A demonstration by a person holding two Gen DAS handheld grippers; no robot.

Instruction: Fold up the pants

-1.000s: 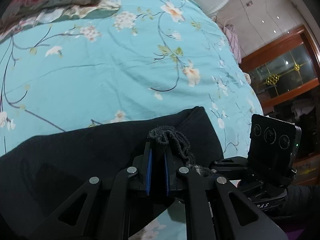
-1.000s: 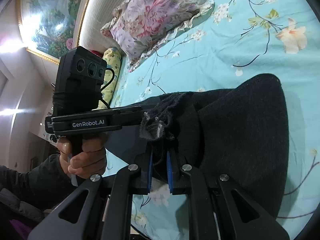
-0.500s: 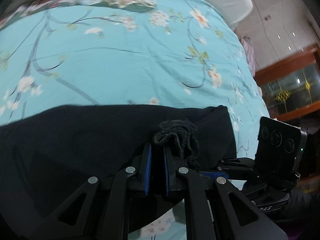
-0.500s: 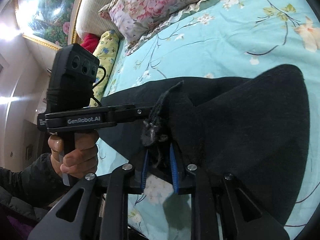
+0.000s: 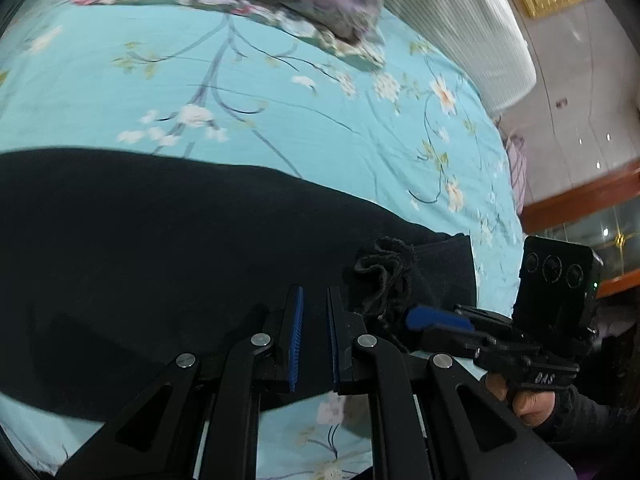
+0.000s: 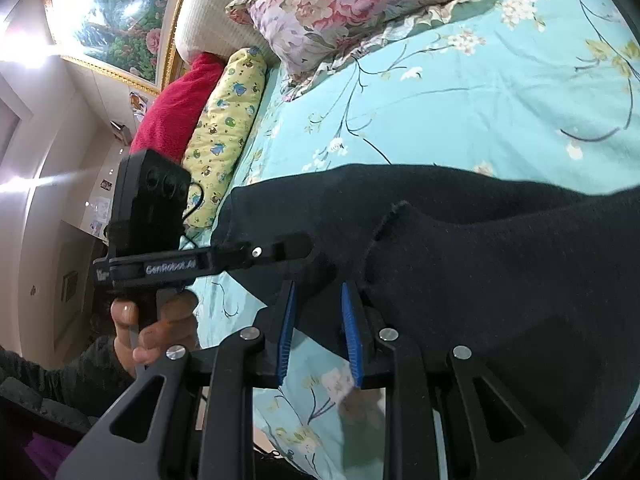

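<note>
Black pants (image 5: 168, 248) lie folded across a turquoise floral bedsheet (image 5: 280, 112); in the right wrist view they (image 6: 480, 248) fill the right half. My left gripper (image 5: 314, 300) has its blue pads slightly apart with the cloth flat below them; a bunched frayed hem (image 5: 384, 268) lies just to its right. My right gripper (image 6: 316, 292) is open, its pads wide apart over the pants' near edge, holding nothing. Each gripper shows in the other's view: the right one (image 5: 440, 320), the left one (image 6: 280, 252).
A floral pillow (image 6: 360, 4) lies at the head of the bed, with a yellow bolster (image 6: 228, 120) and a red cushion (image 6: 176, 108) beside it. A white padded headboard (image 5: 472, 36) and a wooden cabinet (image 5: 592, 208) stand beyond the bed.
Both grippers have carried the hem forward over the pants and let it go. Their pads have opened and the cloth now lies flat on the bed.
</note>
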